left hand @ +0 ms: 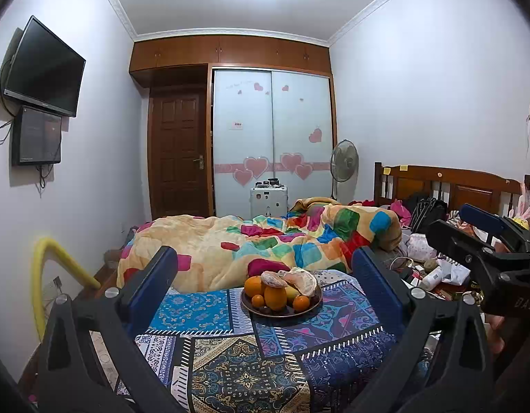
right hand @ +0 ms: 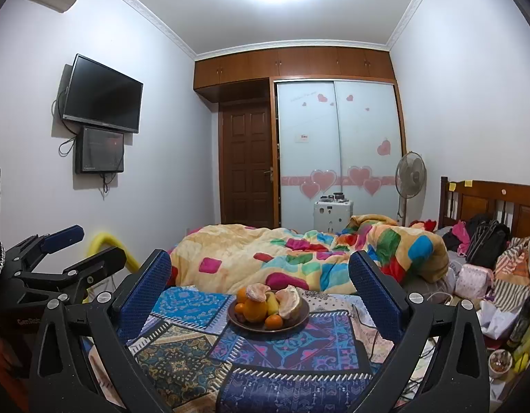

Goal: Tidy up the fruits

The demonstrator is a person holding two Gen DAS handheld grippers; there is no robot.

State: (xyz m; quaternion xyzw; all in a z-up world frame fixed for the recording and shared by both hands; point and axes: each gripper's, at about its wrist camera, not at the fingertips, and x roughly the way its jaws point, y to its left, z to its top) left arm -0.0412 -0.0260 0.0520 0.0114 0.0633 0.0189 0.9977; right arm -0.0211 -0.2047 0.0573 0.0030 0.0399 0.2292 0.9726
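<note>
A dark round plate (left hand: 261, 311) (right hand: 299, 318) stands on a patterned blue cloth (left hand: 237, 354) (right hand: 265, 351) at the near end of a bed. It holds oranges (left hand: 275, 297) (right hand: 255, 309), small tangerines (left hand: 301, 303) (right hand: 273, 321), peeled citrus pieces (left hand: 301, 282) (right hand: 288, 301) and a yellow fruit (right hand: 272, 303). My left gripper (left hand: 265, 268) is open and empty, short of the plate. My right gripper (right hand: 259, 268) is open and empty, also short of the plate. Each gripper shows at the edge of the other's view, the right one (left hand: 471, 230) and the left one (right hand: 75, 244).
A crumpled colourful quilt (left hand: 265, 244) (right hand: 299, 258) lies just behind the plate. Bags, clothes and small clutter (left hand: 430, 265) (right hand: 488, 268) pile up at the right by the headboard. A yellow tube (left hand: 41, 275) stands at the left. A bottle (right hand: 522, 316) stands at right.
</note>
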